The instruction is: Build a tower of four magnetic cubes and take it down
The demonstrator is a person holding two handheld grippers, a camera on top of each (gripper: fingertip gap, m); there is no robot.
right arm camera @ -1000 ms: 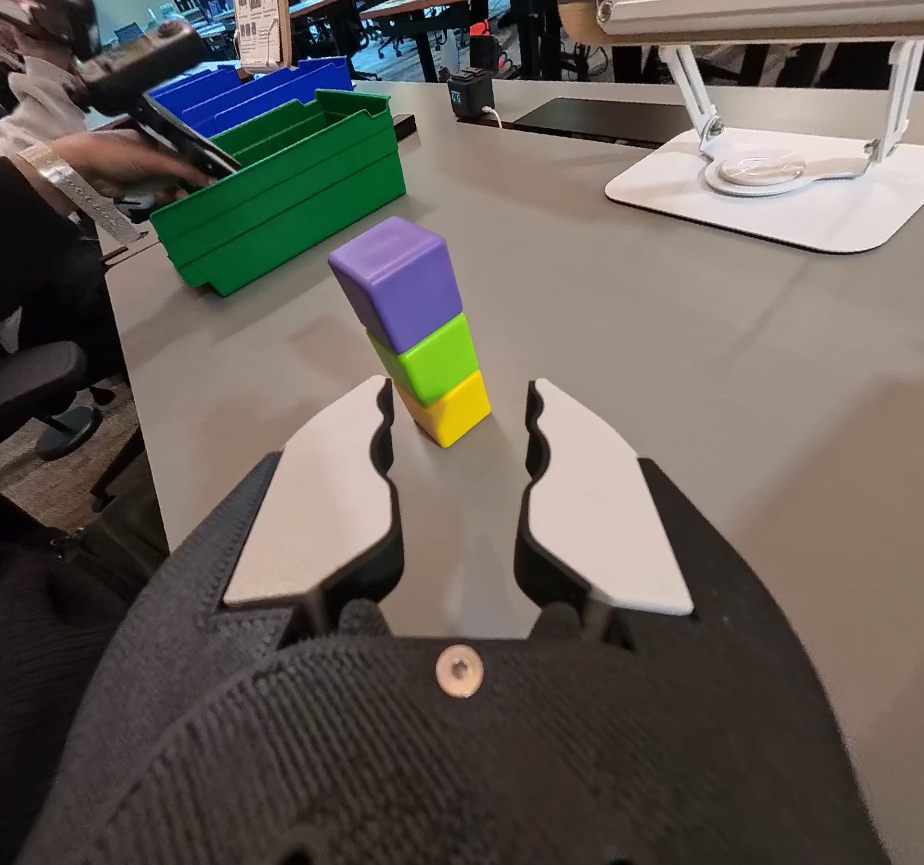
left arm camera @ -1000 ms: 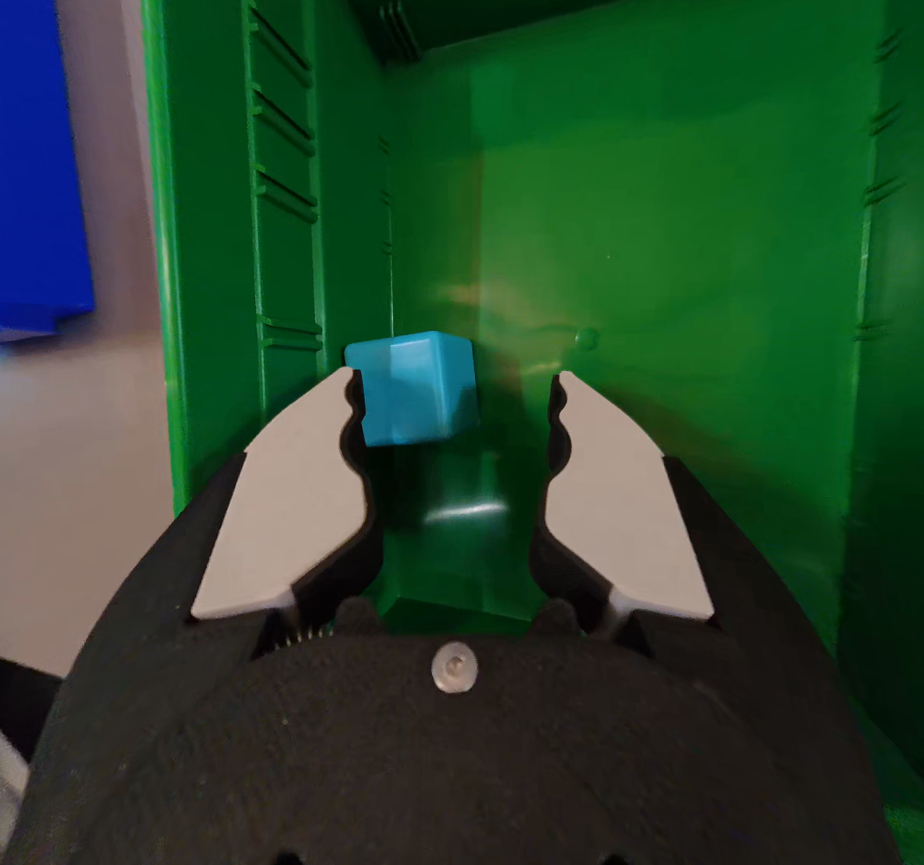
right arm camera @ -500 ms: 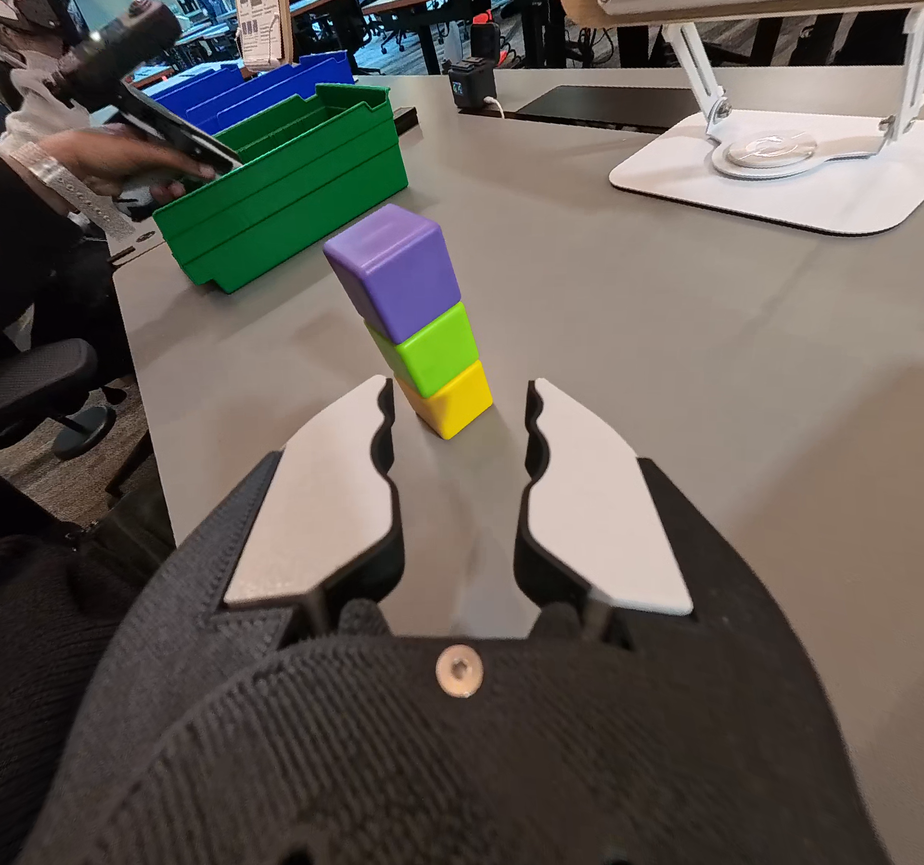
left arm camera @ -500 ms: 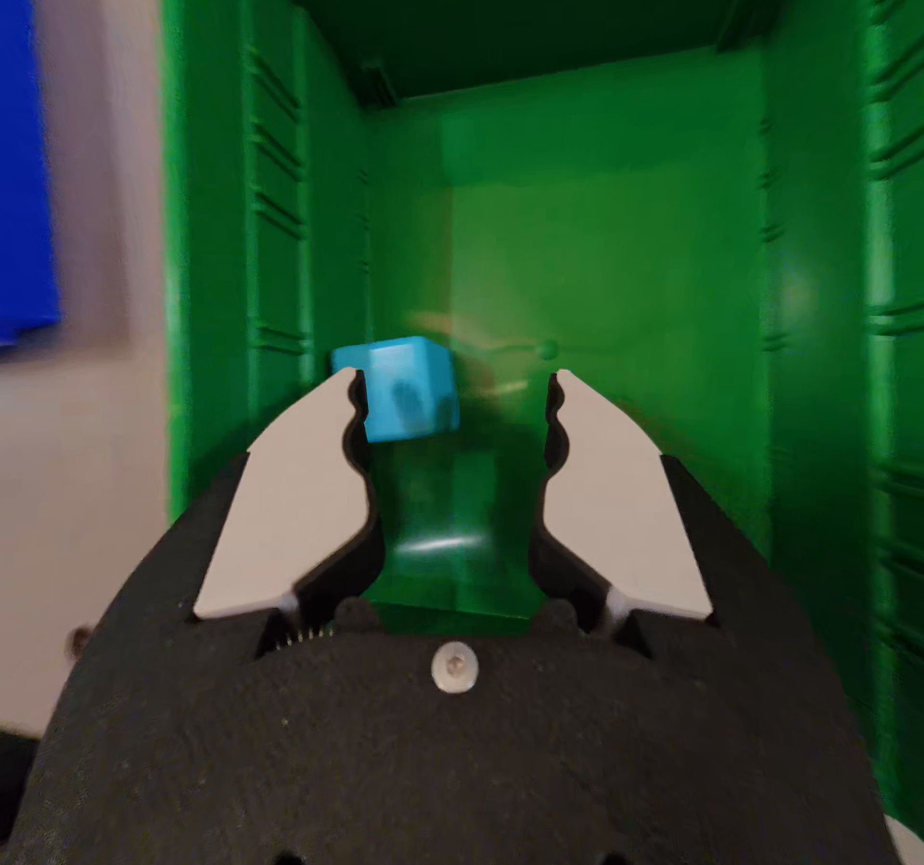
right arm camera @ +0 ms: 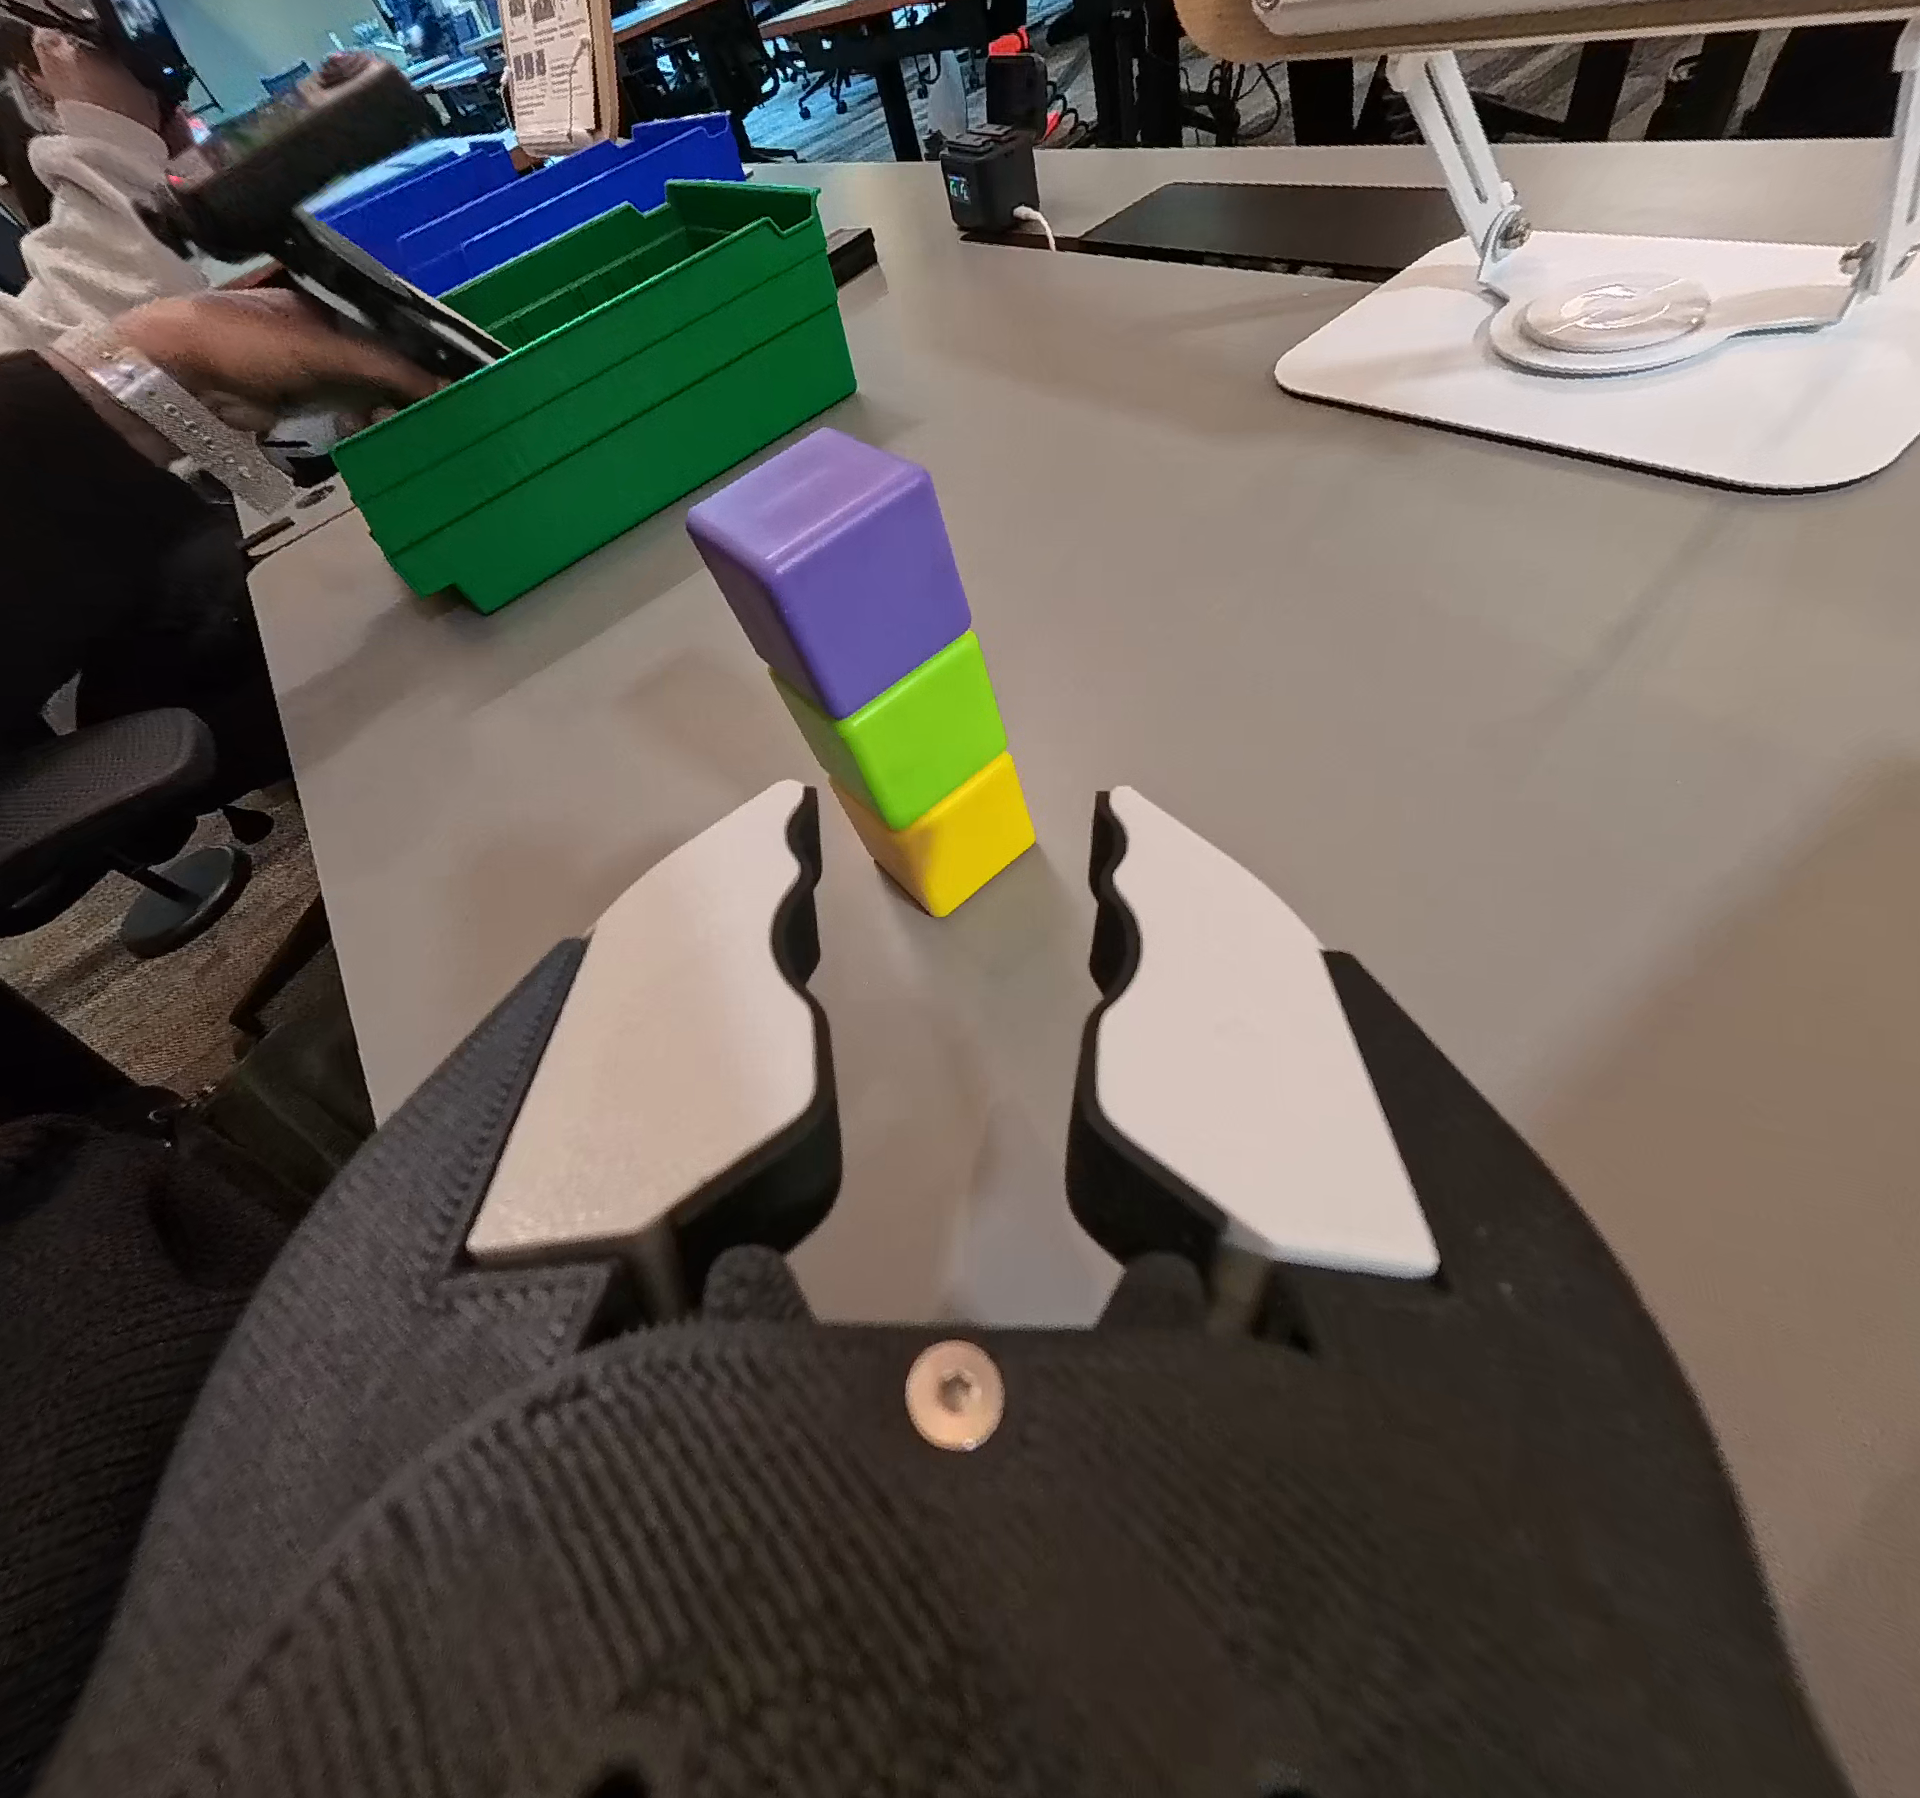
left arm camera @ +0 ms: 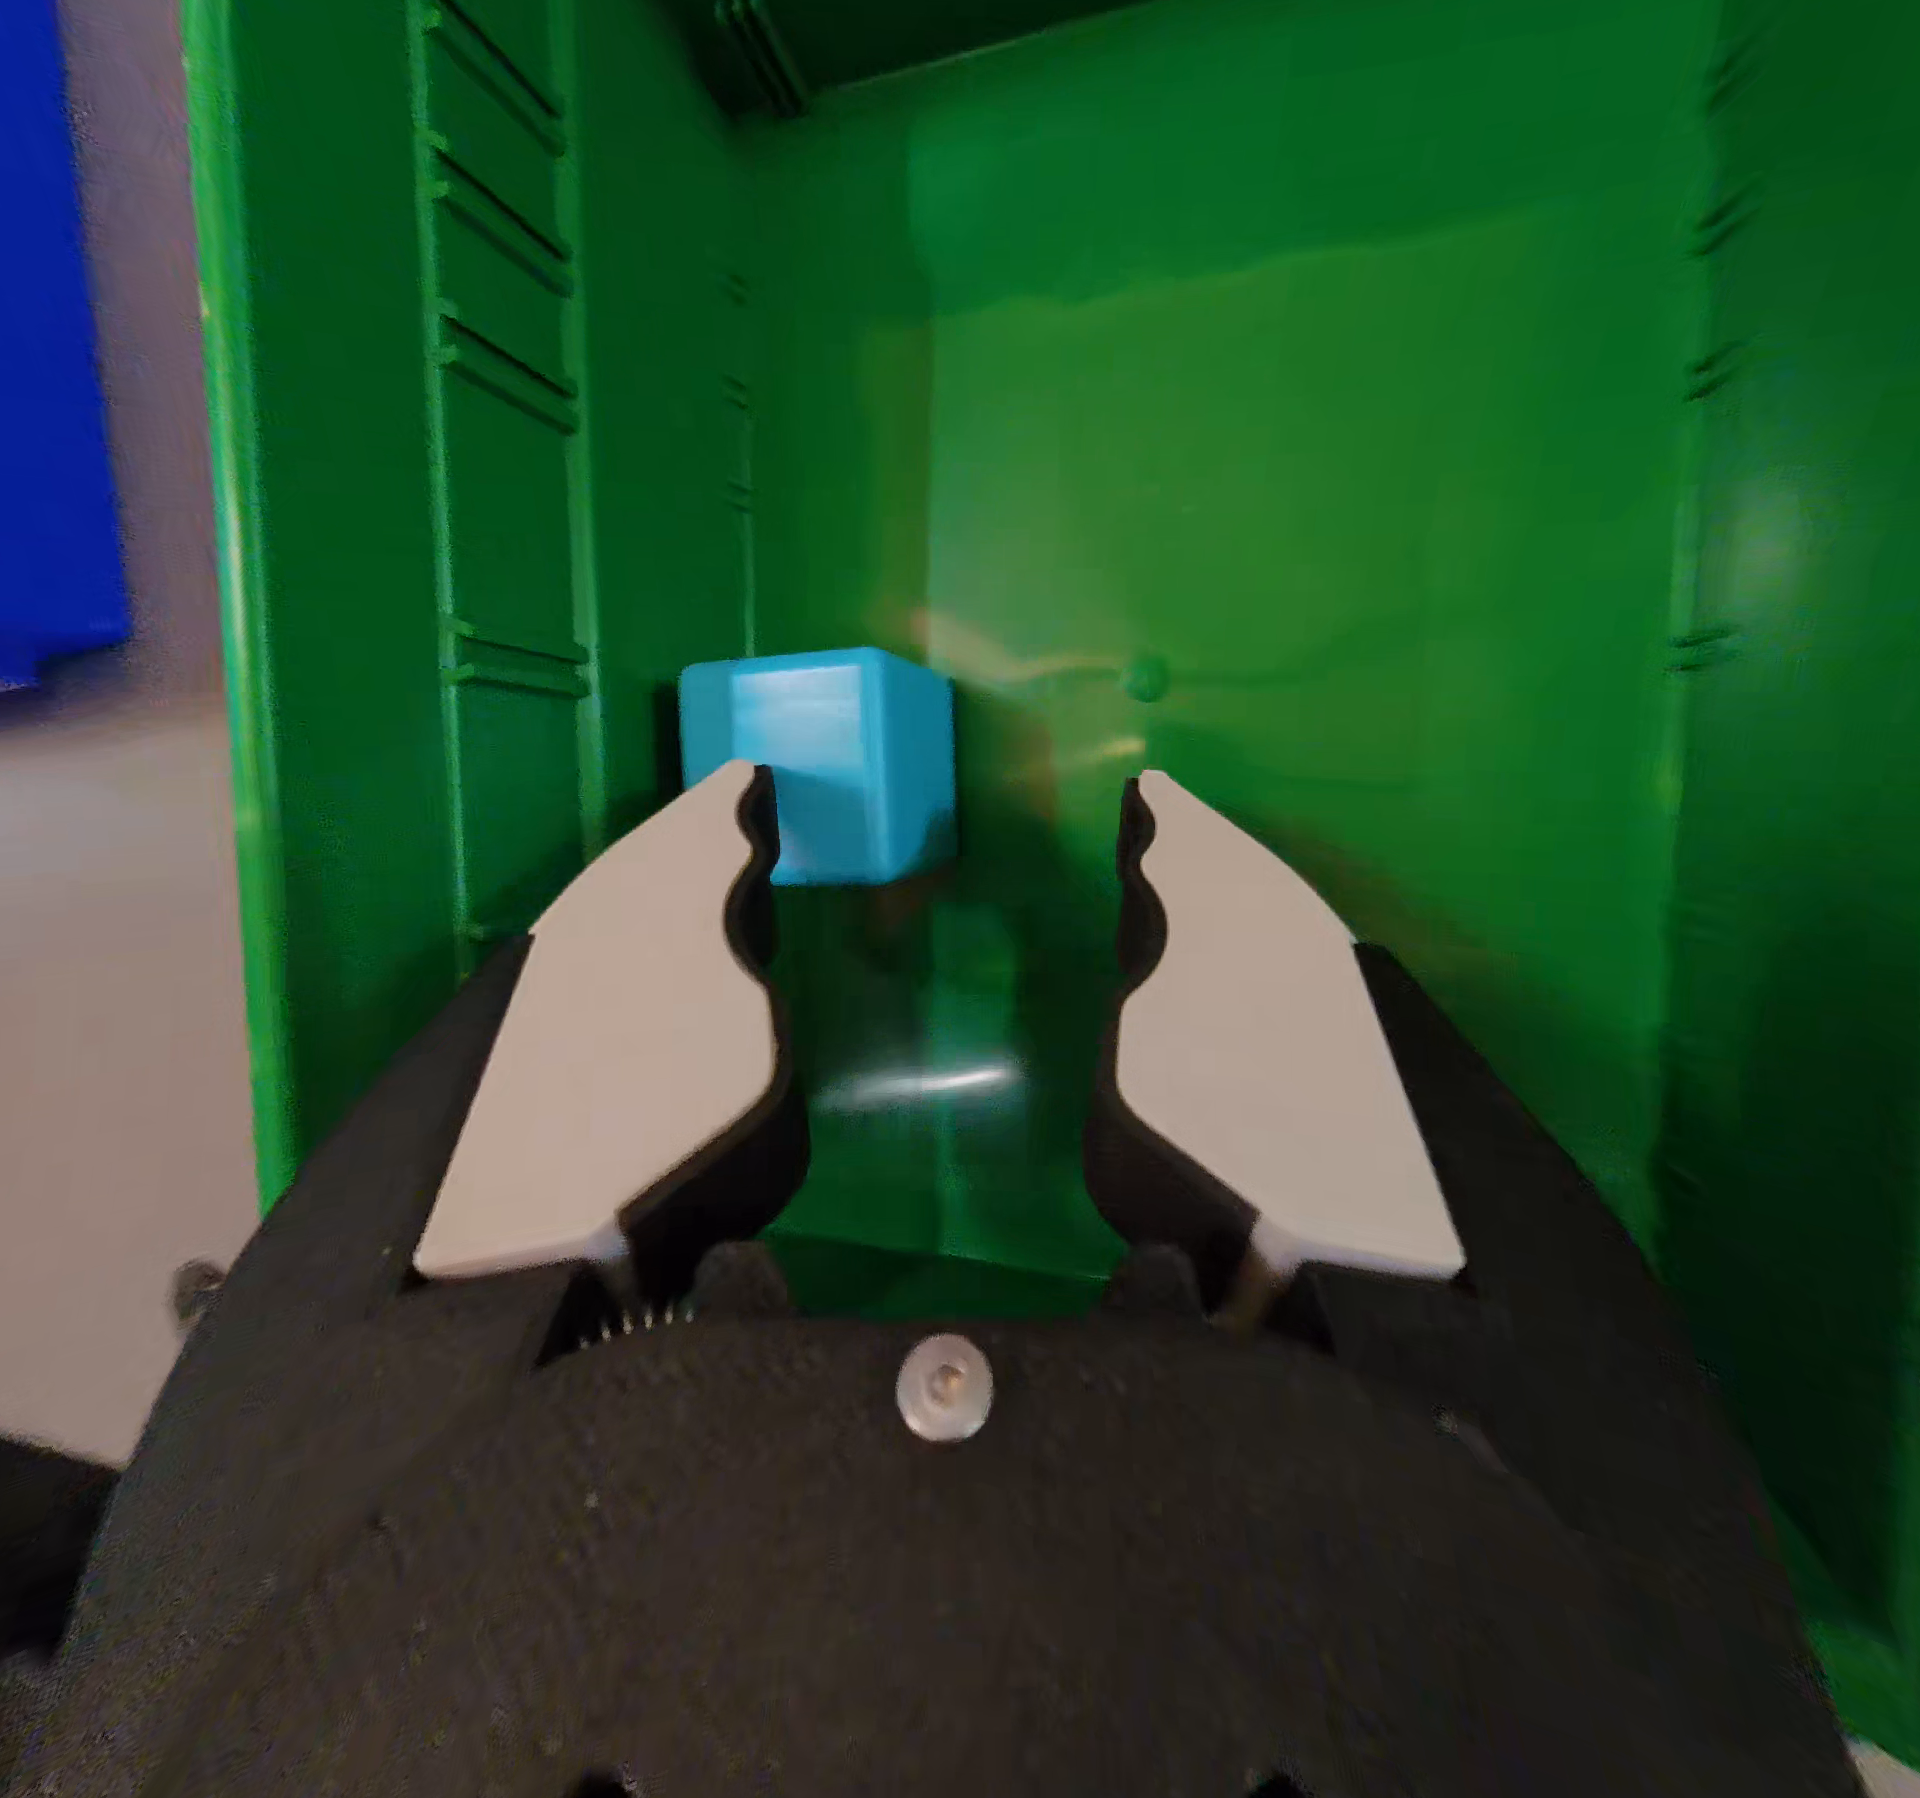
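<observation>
Left hand-held gripper (left arm camera: 945, 787) wide inside green bin (left arm camera: 1351, 501), blue cube (left arm camera: 831, 772) just ahead.
Right hand-held gripper (right arm camera: 951, 803) wide, empty; three-cube stack (right arm camera: 894, 678) ahead on table (right arm camera: 1455, 709).

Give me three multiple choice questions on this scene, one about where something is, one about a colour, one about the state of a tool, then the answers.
1. Where is the blue cube?
A. inside the green bin
B. on top of the block stack
C. on the white stand

2. Which colour is the bottom block of the stack?
A. purple
B. lime green
C. yellow

3. How does the right tool stand?
A. shut on the purple block
B. open, holding nothing
C. shut on the yellow block

Answers:
1. A, the cube lies on the bin floor near its left wall, just ahead of the open left tool.
2. C, the yellow block rests on the grey table, with the lime green block and the purple block above it.
3. B, its fingers are spread, short of the stack.
</observation>
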